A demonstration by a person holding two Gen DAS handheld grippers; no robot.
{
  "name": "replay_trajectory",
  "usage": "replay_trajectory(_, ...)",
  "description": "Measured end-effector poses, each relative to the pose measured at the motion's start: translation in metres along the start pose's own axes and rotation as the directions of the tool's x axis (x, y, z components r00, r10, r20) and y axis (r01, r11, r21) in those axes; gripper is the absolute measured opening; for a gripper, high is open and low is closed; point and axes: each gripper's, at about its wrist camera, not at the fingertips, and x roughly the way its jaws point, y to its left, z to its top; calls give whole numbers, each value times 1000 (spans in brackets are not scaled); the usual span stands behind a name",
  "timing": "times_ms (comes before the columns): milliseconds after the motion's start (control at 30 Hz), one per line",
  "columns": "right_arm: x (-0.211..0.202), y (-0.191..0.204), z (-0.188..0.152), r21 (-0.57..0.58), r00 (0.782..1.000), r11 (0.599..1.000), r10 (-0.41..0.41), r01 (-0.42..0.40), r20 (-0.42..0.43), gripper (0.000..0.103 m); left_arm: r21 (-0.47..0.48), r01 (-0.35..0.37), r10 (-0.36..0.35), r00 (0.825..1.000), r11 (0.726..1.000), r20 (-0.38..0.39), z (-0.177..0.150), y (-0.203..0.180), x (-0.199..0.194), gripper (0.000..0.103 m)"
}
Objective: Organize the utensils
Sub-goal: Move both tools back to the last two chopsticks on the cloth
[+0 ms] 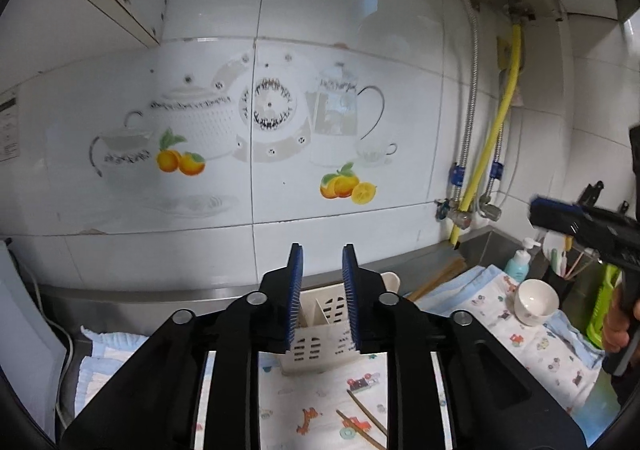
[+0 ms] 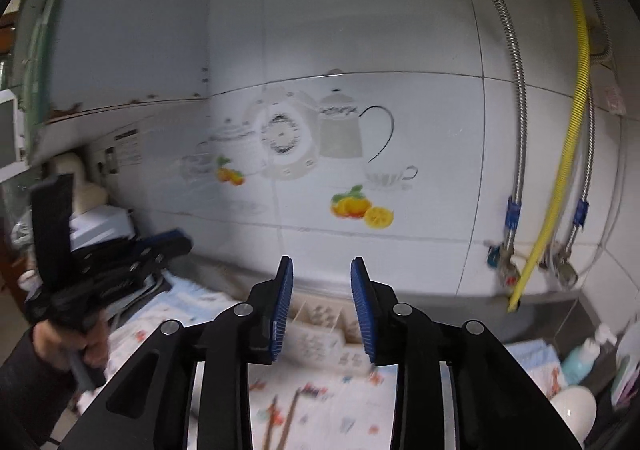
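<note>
Left wrist view first: your left gripper [image 1: 322, 290] hangs above the counter with its blue pads parted a little, a narrow gap and nothing in it. Through that gap you can see the white slotted utensil holder [image 1: 316, 334] standing upright on the patterned cloth [image 1: 520, 334], close to the tiled wall [image 1: 280, 98]. Two brown chopsticks [image 1: 362, 416] lie flat on the cloth just in front of the holder, nearer to you, apart from your pads. Off to the right a white cup [image 1: 535, 301] sits tilted on the cloth, with a teal pump bottle [image 1: 519, 260] behind it by the sink corner. Your right gripper [image 1: 560, 216] pokes in from the right edge, up in the air, your hand [image 1: 618, 324] wrapped round its handle below.

Over to the right wrist view, and it is smeared with blur. Your right gripper [image 2: 322, 306] also shows a slight gap between the pads, empty. The utensil holder [image 2: 320, 334] sits beyond and below the fingers, partly hidden by them. The chopsticks [image 2: 282, 416] lie on the cloth [image 2: 340, 410] low in the picture, between the black arms of the tool, untouched. Your left gripper [image 2: 176, 244] shows at the left edge, held aloft in your hand [image 2: 70, 346]; from this angle you cannot tell how far its pads are parted. The yellow hose [image 2: 568, 154] runs down the wall on the right.
</note>
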Motion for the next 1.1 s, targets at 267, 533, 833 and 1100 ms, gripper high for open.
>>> replay_trajectory(267,-53,25,-72,6,996,999,41,-41,-79,31,34,20,-20,1000,999,-10,-32,-19,-52,34)
replay_trajectory(533,-53,43,-173,30,979,999,33,-28,-201,31,-6,53,-53,989,999,-140,-107,-20,-56,34)
replay_trajectory(833,-10,58,-252,48,943,999,19,-3,-331,17,-115,28,-56,969,993,-240,-174,1,-51,34)
replay_trajectory(1100,38,64,-274,56,918,998,10,13,-396,10,-153,-4,-41,955,988,-293,-202,13,-45,34)
